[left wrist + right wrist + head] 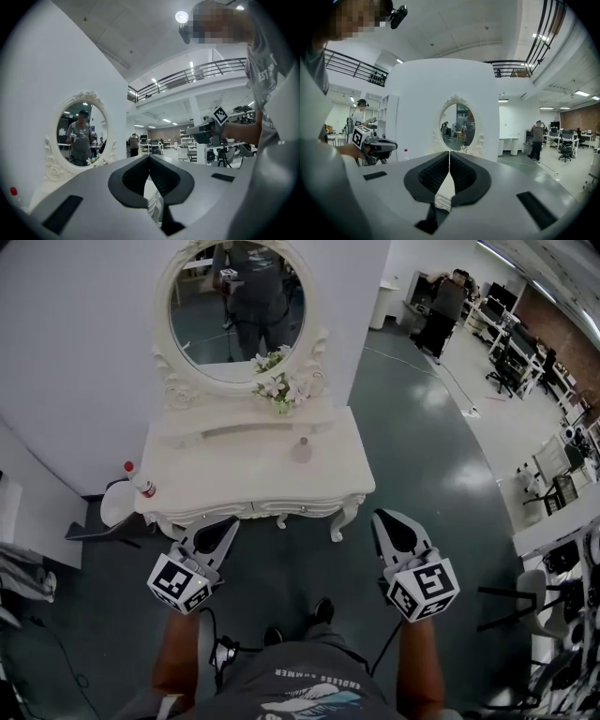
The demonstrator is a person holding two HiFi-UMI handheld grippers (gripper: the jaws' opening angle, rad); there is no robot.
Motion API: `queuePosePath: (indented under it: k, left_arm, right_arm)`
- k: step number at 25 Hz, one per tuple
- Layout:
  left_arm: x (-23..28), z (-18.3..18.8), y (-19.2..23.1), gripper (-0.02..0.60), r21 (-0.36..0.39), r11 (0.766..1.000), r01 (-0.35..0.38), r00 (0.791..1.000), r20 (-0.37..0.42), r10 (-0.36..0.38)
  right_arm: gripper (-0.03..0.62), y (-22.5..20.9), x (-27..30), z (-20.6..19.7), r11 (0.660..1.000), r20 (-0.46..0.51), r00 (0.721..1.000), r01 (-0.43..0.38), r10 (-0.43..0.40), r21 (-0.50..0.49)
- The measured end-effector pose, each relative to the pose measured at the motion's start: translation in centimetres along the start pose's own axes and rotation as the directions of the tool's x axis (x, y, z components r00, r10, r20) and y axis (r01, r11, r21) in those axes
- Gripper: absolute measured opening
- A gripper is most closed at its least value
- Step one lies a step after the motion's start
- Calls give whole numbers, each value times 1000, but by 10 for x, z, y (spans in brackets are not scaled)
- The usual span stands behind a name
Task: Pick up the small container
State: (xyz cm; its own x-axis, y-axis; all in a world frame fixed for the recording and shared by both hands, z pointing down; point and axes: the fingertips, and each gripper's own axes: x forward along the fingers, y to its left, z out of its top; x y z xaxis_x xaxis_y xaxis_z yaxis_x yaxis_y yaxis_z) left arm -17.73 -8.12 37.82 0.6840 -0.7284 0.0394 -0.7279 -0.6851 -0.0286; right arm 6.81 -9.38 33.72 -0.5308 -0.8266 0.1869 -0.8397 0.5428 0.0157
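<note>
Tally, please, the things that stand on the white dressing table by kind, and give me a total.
small container: 1
red-capped bottle: 1
flower bunch: 1
oval mirror: 1
Total: 4

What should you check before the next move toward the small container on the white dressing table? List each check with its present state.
1. Small container visible on dressing table: ok.
2. Left gripper open for a grasp: not ok, shut and empty.
3. Right gripper open: not ok, shut and empty.
4. Either gripper at the container: not ok, both short of the table's front edge.
5. Red-capped bottle apart from container: ok.
6. Container's lid fastened: cannot tell.
</note>
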Motion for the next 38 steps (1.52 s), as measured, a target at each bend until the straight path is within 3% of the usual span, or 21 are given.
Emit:
queuePosePath:
  k: [11,24,30,38]
  left_arm:
    - [53,-9,22,17,-15,992,-128,991,-41,127]
    - [119,-19,9,17,-8,970,-243,967,-75,242]
    - [148,-28,6,17,-4,972,-236,967,-95,234]
    - [187,-42,17,17,-3,987,-163,980,-118,161]
  right_arm:
    - [28,-59,70,4,990,-4,990,-143,143,-4]
    - [27,-131,102,-8,963,-7,963,-269,270,10]
    - [27,-157,105,-14,962,-9,962,-274,274,9]
    - [27,-179,104,-22,976,-40,975,-217,217,22]
